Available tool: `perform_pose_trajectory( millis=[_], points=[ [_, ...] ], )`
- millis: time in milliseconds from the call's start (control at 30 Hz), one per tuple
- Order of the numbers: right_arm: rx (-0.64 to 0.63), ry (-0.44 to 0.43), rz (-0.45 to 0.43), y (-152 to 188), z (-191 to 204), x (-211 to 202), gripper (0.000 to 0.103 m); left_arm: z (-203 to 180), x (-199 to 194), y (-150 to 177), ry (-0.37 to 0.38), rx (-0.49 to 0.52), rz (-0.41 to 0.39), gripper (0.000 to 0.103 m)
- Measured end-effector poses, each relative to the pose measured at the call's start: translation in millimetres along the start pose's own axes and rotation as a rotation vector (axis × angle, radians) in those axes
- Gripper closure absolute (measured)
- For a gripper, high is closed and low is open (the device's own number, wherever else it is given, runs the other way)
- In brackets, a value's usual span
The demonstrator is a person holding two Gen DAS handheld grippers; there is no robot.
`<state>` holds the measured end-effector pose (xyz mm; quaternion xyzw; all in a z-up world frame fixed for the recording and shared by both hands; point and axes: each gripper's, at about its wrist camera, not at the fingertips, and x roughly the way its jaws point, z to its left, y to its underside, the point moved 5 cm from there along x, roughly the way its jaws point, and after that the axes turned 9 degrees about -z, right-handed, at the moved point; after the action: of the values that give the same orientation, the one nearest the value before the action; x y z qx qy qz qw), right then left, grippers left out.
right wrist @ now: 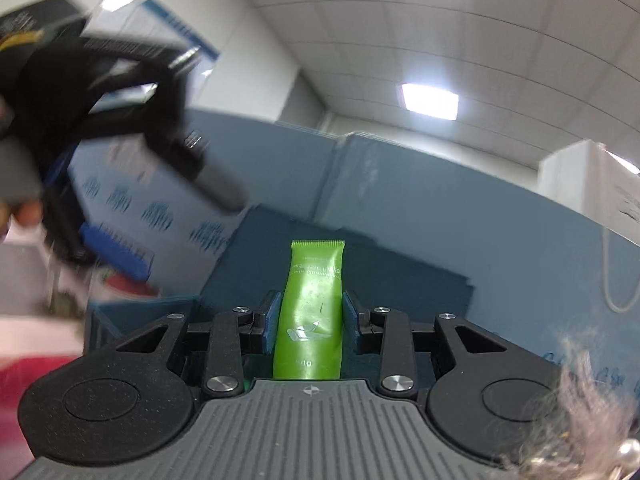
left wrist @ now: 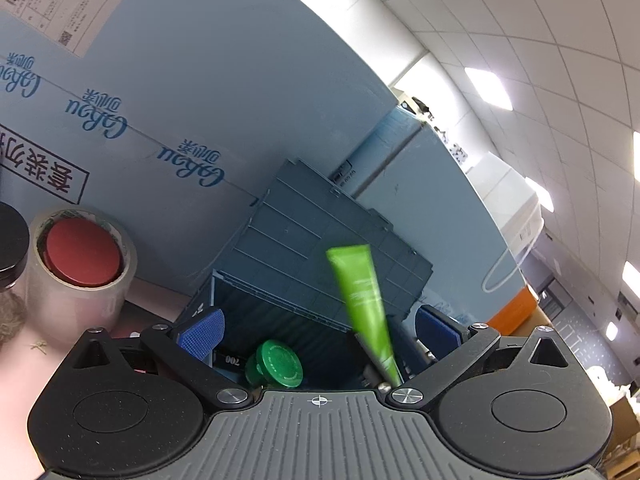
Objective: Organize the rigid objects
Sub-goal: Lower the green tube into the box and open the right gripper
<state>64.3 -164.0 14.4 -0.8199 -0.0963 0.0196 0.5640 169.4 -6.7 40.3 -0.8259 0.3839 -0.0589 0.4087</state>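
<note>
The right gripper (right wrist: pixel 308 316) is pinching a bright green squeezy plastic tube (right wrist: pixel 310 308) between its two blue pads, one pad pressed on each side. The tube's long side runs straight out along the fingers, with its flat crimped end far out in front and its other end tucked back near the gripper body. It hangs in the air over a dark blue plastic storage bin (right wrist: pixel 256 248), which sits just ahead and below. The left gripper (left wrist: pixel 320 332) has its fingers spread wide with nothing between them, and it points at the same bin, where a round green plastic cap (left wrist: pixel 276 364) lies. The right hand is the one carrying the tube, so I think the tube goes into the bin next.
</note>
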Motion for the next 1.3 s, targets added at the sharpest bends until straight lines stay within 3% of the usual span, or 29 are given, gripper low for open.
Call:
perform_pose_trajectory(
  millis=[167,367,533,667,733,800,967,1133,1300],
  points=[
    [-0.042,-0.047,0.053,2.2,6.9,8.9,0.072,2.8,-0.6,-0.3,0.003,-0.017,0.001,0.000],
    [0.009,-0.109,0.118,-4.8,1.3,13.4,0.072,4.0,0.0,-0.3,0.011,-0.030,0.006,0.000],
    [-0.177,-0.178,0.158,-13.2,11.4,22.7,0.072,4.3,-0.3,0.0,0.014,-0.036,0.007,0.000],
    [-0.448,-0.177,0.182,-4.6,23.5,33.0,0.073,5.1,0.6,0.8,0.013,-0.040,0.011,0.000],
    [-0.389,-0.199,0.235,-2.1,18.6,38.9,0.079,4.7,0.8,0.9,0.016,-0.040,0.013,0.000],
    [-0.350,-0.198,0.272,1.1,13.4,43.0,0.091,4.5,1.0,1.3,0.018,-0.040,0.015,0.000],
    [-0.152,-0.209,0.311,-3.0,-6.7,44.6,0.092,3.6,2.1,2.3,0.020,-0.037,0.020,0.000],
    [-0.130,-0.343,0.401,-0.3,-2.3,40.5,0.093,2.9,4.6,3.9,0.020,-0.032,0.028,0.000],
    [-0.006,-0.430,0.475,-0.1,-6.3,43.1,0.092,1.1,6.5,6.0,0.025,-0.028,0.039,0.000]
  ],
)
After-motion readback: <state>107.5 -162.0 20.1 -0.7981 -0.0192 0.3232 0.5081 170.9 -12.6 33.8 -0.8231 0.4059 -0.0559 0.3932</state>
